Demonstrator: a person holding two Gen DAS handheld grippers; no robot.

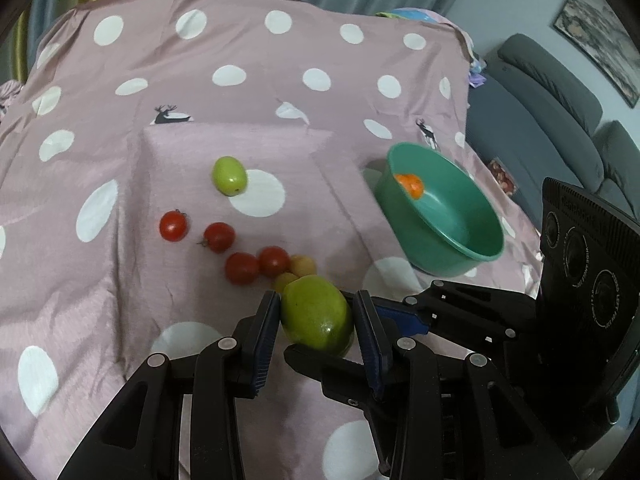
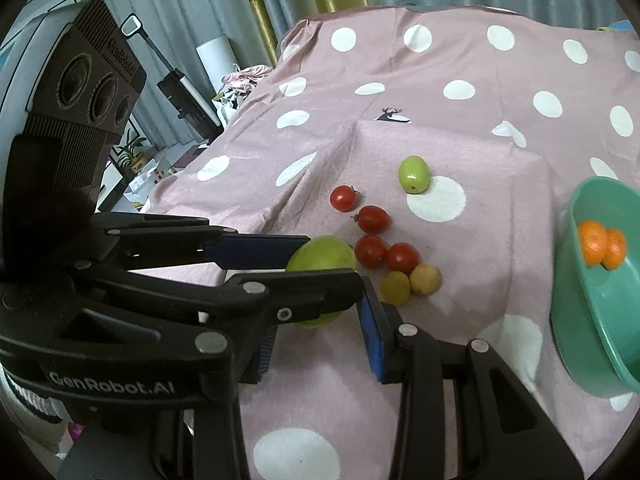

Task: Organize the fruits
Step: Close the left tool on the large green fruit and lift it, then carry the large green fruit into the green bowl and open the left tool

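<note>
My left gripper (image 1: 316,312) is shut on a large green fruit (image 1: 316,316), also seen in the right wrist view (image 2: 320,256), low over the pink dotted cloth (image 1: 240,100). My right gripper (image 2: 320,336) is open and empty, just in front of the left gripper's fingers (image 2: 256,250). Several red tomatoes (image 1: 240,266) (image 2: 370,250), two small yellow fruits (image 1: 302,266) (image 2: 424,278) and a small green fruit (image 1: 229,175) (image 2: 414,174) lie on the cloth. A green bowl (image 1: 476,252) (image 2: 576,320) at the right holds orange fruit (image 1: 410,184) (image 2: 600,244).
A raised box shape under the cloth forms a ridge behind the fruit (image 1: 240,130). A grey sofa (image 1: 552,92) stands beyond the table's right edge. Curtains (image 2: 256,8) and clutter stand behind on the left.
</note>
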